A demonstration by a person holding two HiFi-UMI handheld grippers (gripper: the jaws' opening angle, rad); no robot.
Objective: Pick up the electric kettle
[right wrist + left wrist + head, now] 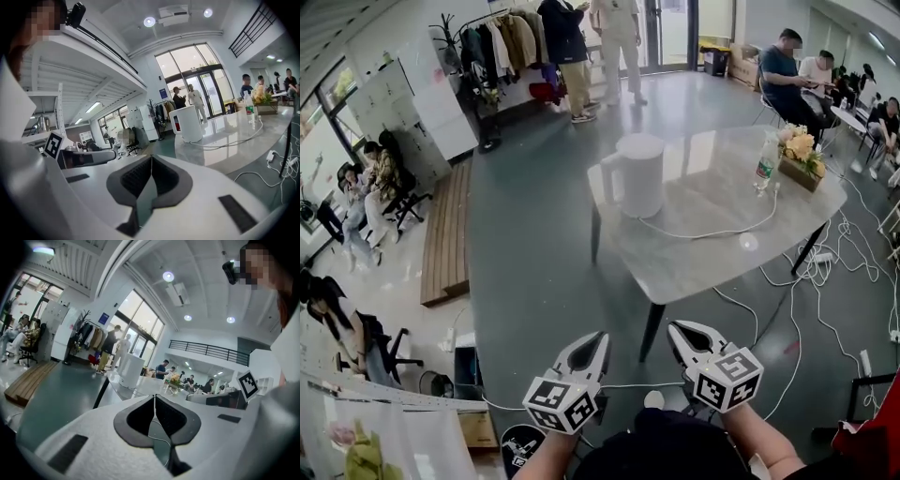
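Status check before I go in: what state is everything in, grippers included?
Left gripper: shut, empty, short of the table.
Right gripper: shut, empty, short of the table.
Kettle: upright on table, lid on, untouched.
Cable: slack, lying across table from kettle.
Bottle: upright on table.

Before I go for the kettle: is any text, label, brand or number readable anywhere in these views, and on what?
No text reads clearly in any view.
bottle label: too small to read.
blue sign by the glass doors: blurred, unreadable.
electric kettle: no print visible.
left gripper and right gripper: their cubes carry square code markers only, no letters.
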